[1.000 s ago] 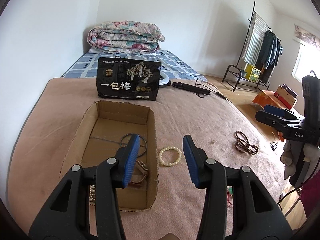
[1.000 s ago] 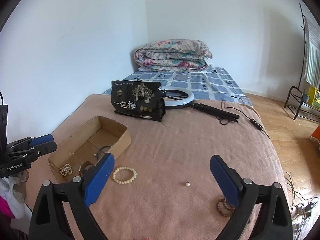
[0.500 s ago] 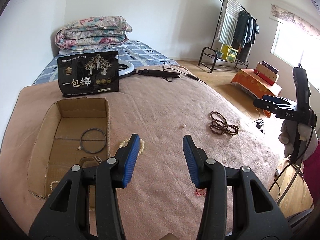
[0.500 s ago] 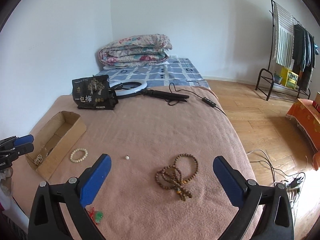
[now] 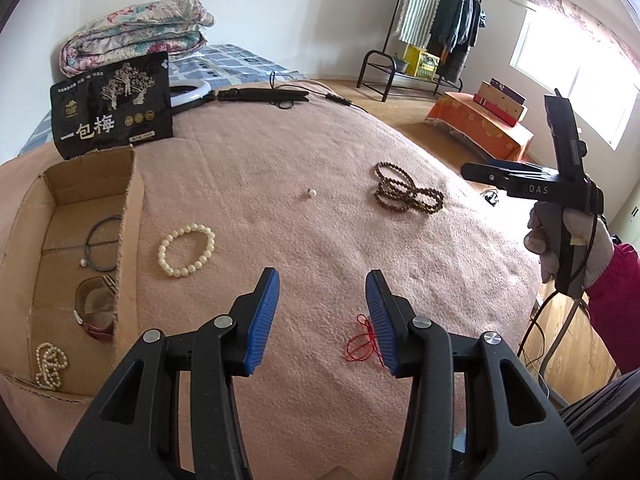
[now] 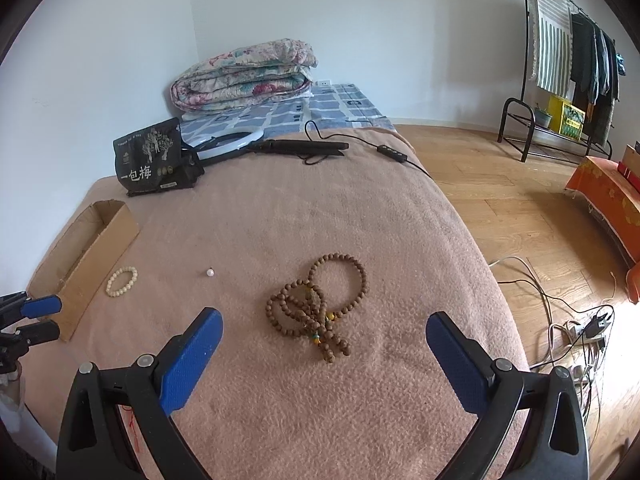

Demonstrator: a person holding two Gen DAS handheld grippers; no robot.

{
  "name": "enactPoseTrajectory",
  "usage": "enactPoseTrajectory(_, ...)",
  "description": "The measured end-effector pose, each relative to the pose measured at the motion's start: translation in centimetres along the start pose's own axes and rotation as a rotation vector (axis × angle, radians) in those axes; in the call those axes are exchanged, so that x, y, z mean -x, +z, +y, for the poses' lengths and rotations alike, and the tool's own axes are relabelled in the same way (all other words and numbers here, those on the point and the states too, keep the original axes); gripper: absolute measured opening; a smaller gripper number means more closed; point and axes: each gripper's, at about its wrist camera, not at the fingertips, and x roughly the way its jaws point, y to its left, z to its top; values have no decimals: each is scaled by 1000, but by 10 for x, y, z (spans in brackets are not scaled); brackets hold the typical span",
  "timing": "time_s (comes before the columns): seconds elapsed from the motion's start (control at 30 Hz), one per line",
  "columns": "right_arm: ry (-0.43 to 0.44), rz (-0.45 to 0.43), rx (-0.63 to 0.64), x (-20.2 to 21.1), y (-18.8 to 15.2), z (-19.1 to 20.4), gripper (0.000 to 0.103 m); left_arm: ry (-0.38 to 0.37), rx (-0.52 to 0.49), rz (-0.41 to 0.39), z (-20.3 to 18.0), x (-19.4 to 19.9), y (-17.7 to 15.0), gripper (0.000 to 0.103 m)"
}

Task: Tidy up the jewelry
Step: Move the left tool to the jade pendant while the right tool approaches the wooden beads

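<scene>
left gripper [image 5: 322, 316] open, holding nothing, low over the pink blanket [image 5: 280, 184] on the bed. red string [image 5: 360, 340] lies just beside its right finger, partly hidden behind it. right gripper [image 6: 320, 354] wide open, nothing in it, brown bead necklace [image 6: 318, 306] on the blanket between and just ahead of its fingers. white pearl bracelet [image 5: 186, 250] sits just right of the cardboard box [image 5: 130, 200], outside it. single small pearl [image 5: 311, 192] lies alone between bracelet and necklace. inside the box: dark thin hoop [image 5: 102, 244], what looks like a watch [image 5: 94, 312], pearl strand [image 5: 50, 364] at the near end. black snack bag [image 5: 114, 104] stands at the far side of the box, ring light [image 6: 228, 144] just behind it.
</scene>
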Motion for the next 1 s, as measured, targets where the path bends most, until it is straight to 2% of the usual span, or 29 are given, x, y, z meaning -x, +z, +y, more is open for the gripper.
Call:
enactPoseTrajectory(0.23, 6, 51, 18, -27, -15, -1, 103, -60, -63, 81, -21, -27, -21, 45)
enactPoseTrajectory(0.5, 11, 89, 12, -50, -21, -4, 103, -89, -140, 137, -45, -50, -33, 45)
enactPoseTrajectory(0.9, 17, 112, 22, -69, -18, -1, 103, -18, -267, 165, -63, -80, -42, 45)
enactPoseTrajectory(1.0, 17, 115, 29, -73, -16, 2, 103, -12, -289, 169, -64, -86, -43, 34)
